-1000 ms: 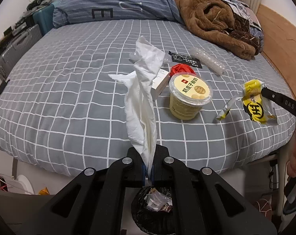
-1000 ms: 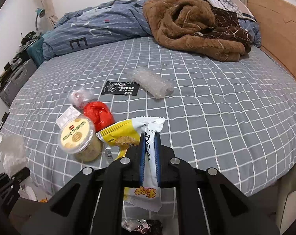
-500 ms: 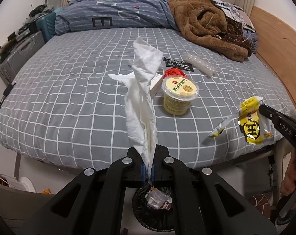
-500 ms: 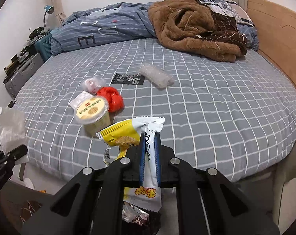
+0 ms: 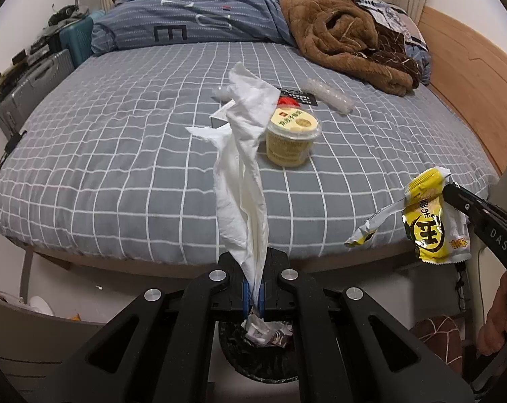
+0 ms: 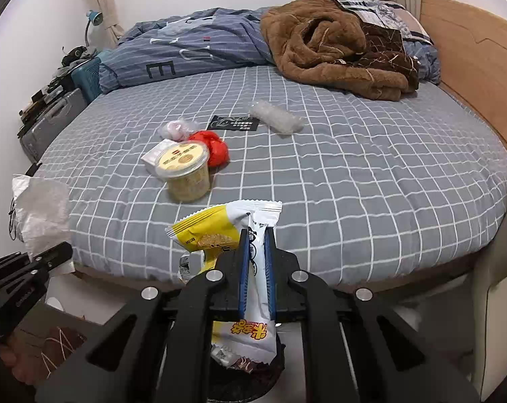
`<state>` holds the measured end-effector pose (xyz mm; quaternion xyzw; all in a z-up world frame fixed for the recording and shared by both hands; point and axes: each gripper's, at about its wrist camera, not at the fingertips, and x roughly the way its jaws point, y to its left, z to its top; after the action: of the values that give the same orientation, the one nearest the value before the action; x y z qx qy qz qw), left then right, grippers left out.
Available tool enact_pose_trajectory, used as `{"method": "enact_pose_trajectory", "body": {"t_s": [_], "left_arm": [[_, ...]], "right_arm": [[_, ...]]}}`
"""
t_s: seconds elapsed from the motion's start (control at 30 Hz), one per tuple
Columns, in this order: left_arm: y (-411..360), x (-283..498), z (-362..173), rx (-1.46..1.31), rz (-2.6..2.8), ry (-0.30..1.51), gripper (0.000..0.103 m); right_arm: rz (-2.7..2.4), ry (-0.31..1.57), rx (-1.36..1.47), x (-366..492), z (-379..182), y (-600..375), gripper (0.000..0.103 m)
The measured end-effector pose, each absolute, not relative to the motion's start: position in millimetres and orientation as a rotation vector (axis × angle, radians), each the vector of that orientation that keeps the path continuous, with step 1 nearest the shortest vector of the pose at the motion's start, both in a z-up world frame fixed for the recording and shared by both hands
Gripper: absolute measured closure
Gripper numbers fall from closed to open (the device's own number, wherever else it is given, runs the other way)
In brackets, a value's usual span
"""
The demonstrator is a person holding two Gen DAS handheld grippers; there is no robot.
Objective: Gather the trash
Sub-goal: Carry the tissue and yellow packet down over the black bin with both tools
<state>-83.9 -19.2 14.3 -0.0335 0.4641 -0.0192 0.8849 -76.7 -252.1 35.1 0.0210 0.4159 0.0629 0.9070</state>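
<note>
Grey checked bed (image 5: 119, 168), probably bedroom

Not much you can actually read here. The blue duvet (image 6: 193, 50) at the far end of the bed has a big "E" on it. The right gripper (image 5: 450, 188) says "DAS". Print on the yellow snack wrapper (image 6: 220, 235) and round tub's lid (image 6: 181, 158) is too small to read.

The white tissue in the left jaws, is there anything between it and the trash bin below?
Nothing visible. The white tissue is clamped in the left gripper, and the black-lined trash bin sits on the floor directly beneath, its mouth open, with only earlier wrappers inside. The bed edge lies beyond it.
</note>
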Motion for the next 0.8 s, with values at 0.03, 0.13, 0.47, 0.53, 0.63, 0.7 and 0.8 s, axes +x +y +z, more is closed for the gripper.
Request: {"method": "enact_pose_trajectory", "body": {"t_s": [0.03, 0.13, 0.47, 0.53, 0.63, 0.7, 0.8], "left_arm": [[-20, -88, 13, -0.068, -0.042, 0.964, 0.1], [-22, -100, 10, -0.063, -0.049, 0.96, 0.1], [-23, -128, -13, -0.07, -0.053, 0.992, 0.1], [-21, -131, -18, -0.073, -0.051, 1.0, 0.1], [-17, -136, -30, -0.077, -0.045, 1.017, 0.1], [-14, -139, -39, -0.078, -0.04, 1.028, 0.1], [-11, -143, -53, -0.079, -0.035, 1.048, 0.1]], "right_arm": [[0.132, 0.858, 0.044, -81, 35, -251, 0.095], [0.145, 0.862, 0.063, -93, 31, -248, 0.095], [0.156, 0.882, 0.041, -122, 9, -235, 0.095], [0.156, 0.89, 0.045, -126, 3, -232, 0.095], [0.156, 0.906, 0.036, -131, -10, -227, 0.095], [0.157, 0.918, 0.035, -132, -17, -225, 0.095], [0.161, 0.94, 0.036, -134, -31, -222, 0.095]]}}
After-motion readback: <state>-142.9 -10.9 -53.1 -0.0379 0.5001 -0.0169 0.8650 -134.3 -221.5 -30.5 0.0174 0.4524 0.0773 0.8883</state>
